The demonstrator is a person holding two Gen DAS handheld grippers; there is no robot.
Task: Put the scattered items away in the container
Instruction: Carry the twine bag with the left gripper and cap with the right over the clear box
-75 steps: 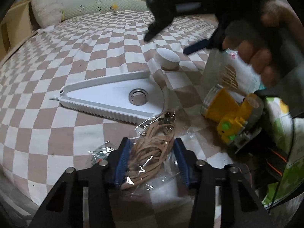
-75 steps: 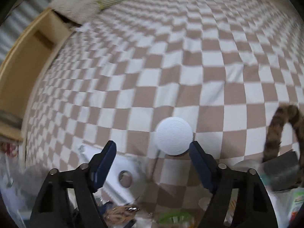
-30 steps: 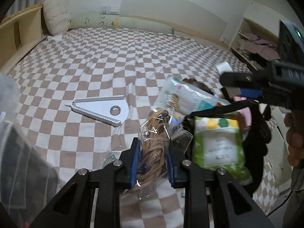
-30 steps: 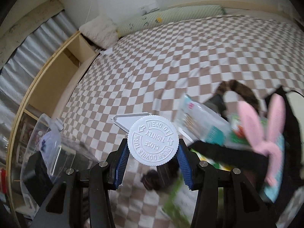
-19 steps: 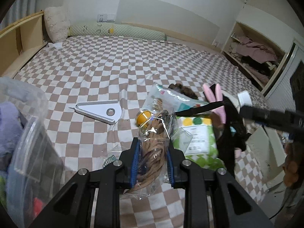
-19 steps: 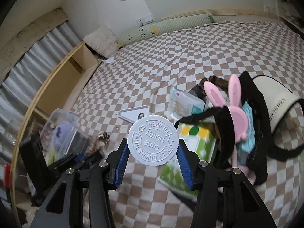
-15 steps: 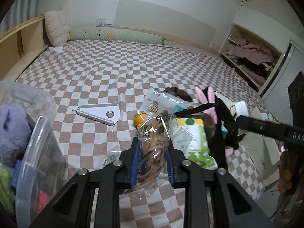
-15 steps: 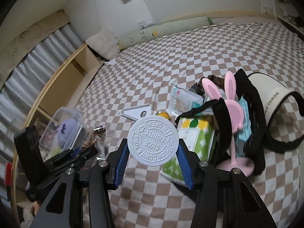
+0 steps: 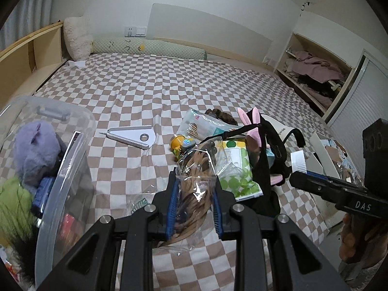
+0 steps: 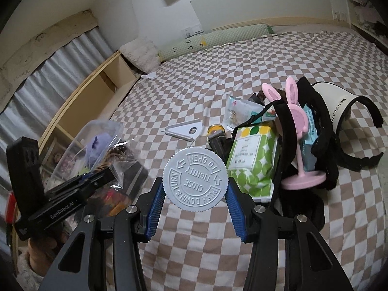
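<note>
**Both grippers loaded, container off to the left**

The checkered bed fills both views, and the remaining clutter sits in a heap toward its right side: a white visor with a black strap, a green-dotted packet, a pink bunny-eared stand, and, a little apart on bare bedding, a white triangular tool.

The clear plastic container stands at the near left edge of the bed, already holding a purple plush and other things. It lies to the left of both grippers, and its open mouth faces up.

The left gripper is closed on a clear bag of tan cords, the bag standing up between the blue pads with its long axis running along the fingers. In the right wrist view this gripper sits just beside the container's rim, so the left hand is plainly the nearer one; a short swing leftward should bring the bag over the opening.

The right gripper clamps a round white child-proof cap edge to edge, its lettered face toward the camera. It must cross further left to reach the container.
</note>
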